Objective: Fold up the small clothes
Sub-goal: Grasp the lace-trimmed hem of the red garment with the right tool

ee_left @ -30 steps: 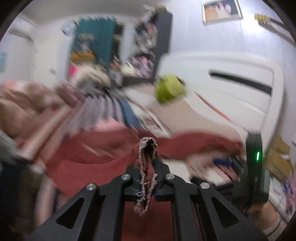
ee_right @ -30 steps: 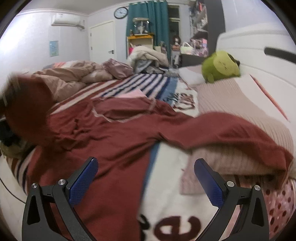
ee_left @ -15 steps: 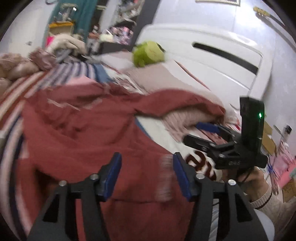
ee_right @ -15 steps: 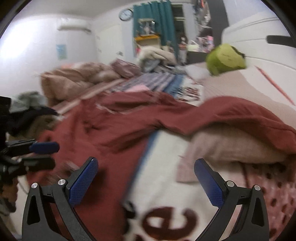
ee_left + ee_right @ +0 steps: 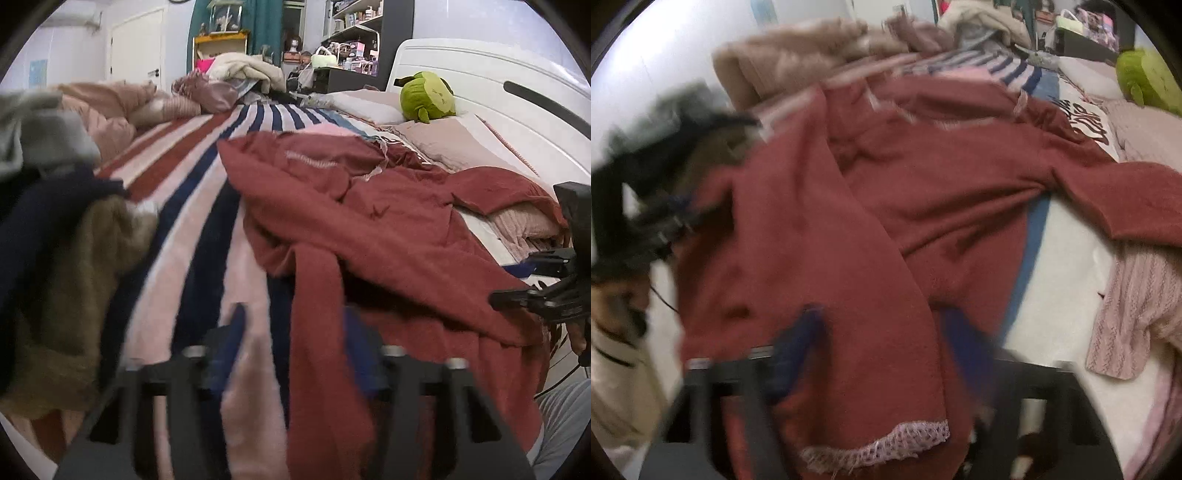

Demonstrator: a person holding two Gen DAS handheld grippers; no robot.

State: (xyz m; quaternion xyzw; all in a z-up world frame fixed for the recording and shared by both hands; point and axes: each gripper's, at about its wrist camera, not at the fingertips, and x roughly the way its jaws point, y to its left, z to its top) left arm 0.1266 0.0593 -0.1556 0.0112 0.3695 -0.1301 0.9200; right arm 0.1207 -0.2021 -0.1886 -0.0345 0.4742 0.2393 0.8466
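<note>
Red garment spread on the bed, both grippers low over it.

My left gripper [image 5: 295, 354] is blurred, jaws apart astride a strip of the red garment [image 5: 388, 236]; my right gripper [image 5: 886, 354] smears too, jaws apart around the lace-trimmed hem [image 5: 879, 443]. The clothes pile [image 5: 55, 258] crowds the left edge; striped blanket [image 5: 192, 192] lies bare between.

The red top [image 5: 886, 206] in the middle is soft, matt cloth with a rough lacy trim at its bottom edge. The striped blanket [image 5: 207, 192] looks fuzzy. At upper right, the green toy [image 5: 428, 96] is plush and the headboard [image 5: 517, 66] is smooth and shiny.
</note>
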